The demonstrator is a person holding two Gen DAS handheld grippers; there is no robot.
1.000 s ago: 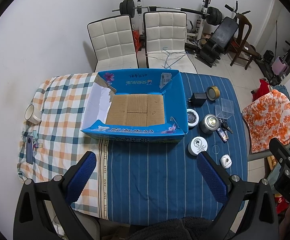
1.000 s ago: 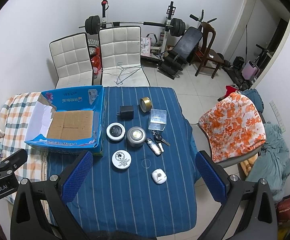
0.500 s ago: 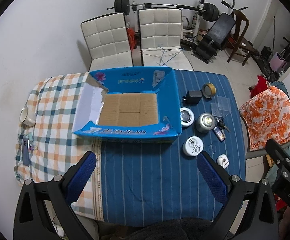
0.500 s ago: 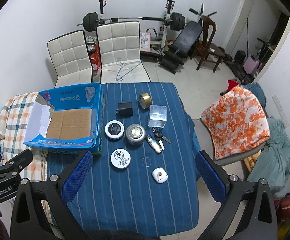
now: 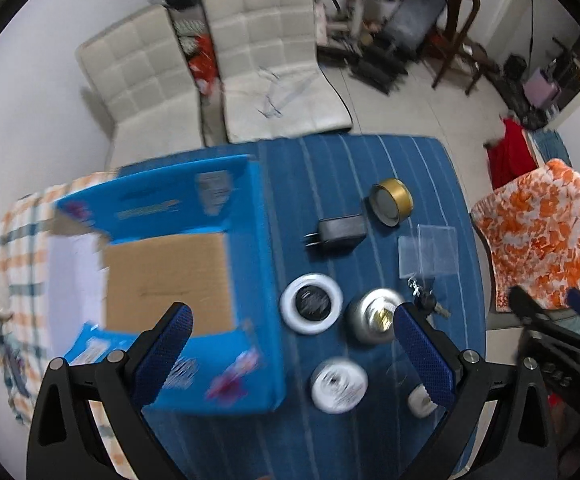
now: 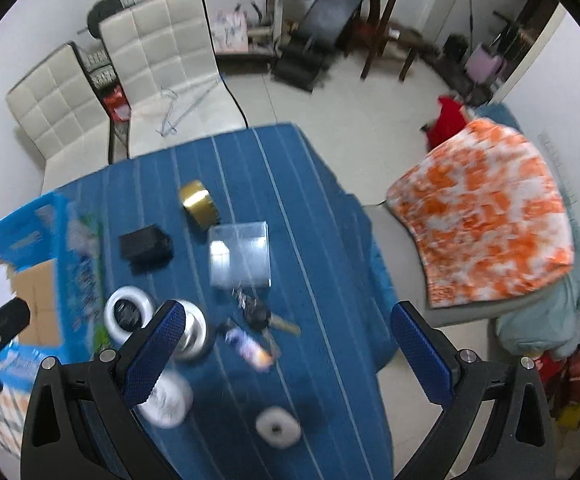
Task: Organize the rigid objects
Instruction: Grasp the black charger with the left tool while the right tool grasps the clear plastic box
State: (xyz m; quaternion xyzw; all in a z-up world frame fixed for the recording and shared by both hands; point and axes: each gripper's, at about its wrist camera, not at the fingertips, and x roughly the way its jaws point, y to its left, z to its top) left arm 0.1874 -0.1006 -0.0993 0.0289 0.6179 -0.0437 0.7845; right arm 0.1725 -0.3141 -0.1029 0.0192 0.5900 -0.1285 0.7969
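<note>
Grippers are hanging above the table, both spread wide and gripping nothing. The left gripper is hovering with its blue-padded fingers splayed over the near edge of the blue cardboard box and the small items beside it, touching none of them. The right gripper is likewise gaping, its fingers framing the scattered objects on the blue striped cloth without contact.

Objects to be sorted are lying on the cloth, outside the box: a black charger, a gold round tin, a clear plastic case, a white-rimmed round tin, a silver round tin, a bunch of keys and a white round tin nearest the camera.

The left wrist view is showing the box's brown cardboard floor, bare of items, and the checked cloth on the far left; it is also catching the right gripper's black frame at its right edge. The right wrist view is showing only a sliver of the box, but is revealing a small white round object in full near the table's front edge, a small silver-purple item by the keys, and the orange-patterned fabric draped over a seat to the right. Motion blur is softening both views.
</note>
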